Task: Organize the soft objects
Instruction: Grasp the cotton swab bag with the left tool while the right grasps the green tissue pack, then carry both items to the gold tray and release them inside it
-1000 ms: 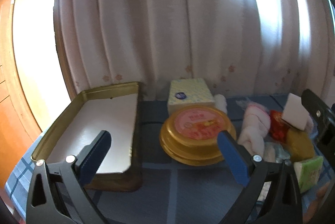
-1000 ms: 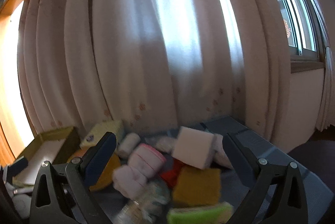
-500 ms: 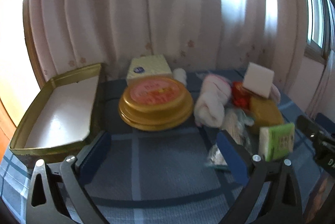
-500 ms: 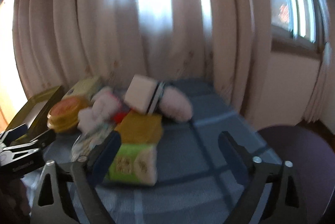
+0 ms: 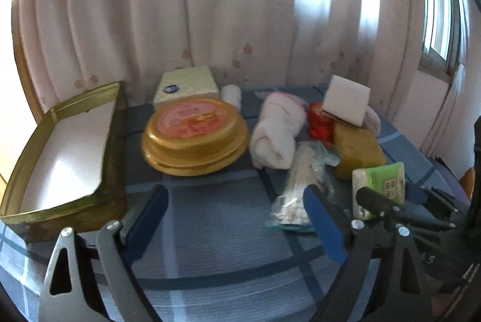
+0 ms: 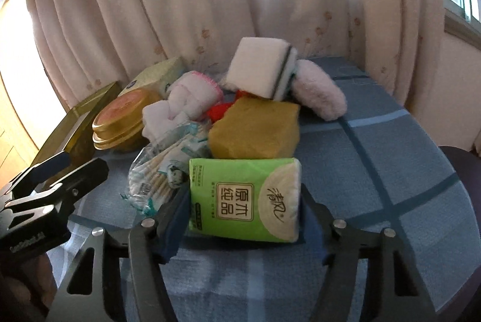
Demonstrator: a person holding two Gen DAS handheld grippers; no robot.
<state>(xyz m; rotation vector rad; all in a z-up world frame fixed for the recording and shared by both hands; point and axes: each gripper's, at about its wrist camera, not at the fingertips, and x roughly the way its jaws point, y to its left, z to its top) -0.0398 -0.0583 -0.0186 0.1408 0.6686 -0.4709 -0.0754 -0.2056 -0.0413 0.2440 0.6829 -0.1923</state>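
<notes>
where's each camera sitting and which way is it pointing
Left wrist: on the left gripper, angled down across the table at the round gold tin and open tray; its own fingers show.
Right wrist: on the right gripper, angled down at the green tissue pack between its fingers.
Shared: tin, tissue pack, yellow sponge, each other's gripper.

Counts on the table (image 5: 216,234):
- One open gold tin (image 5: 64,153)
- One round gold tin (image 5: 195,135)
- One pale yellow box (image 5: 186,85)
- Two sponges: white (image 6: 260,70), yellow (image 6: 255,128)
- One green tissue pack (image 6: 245,200)
- One cotton swab bag (image 6: 163,168)
- One red item (image 5: 320,120)
- Rolled towels, at least three; exact count unclear.
</notes>
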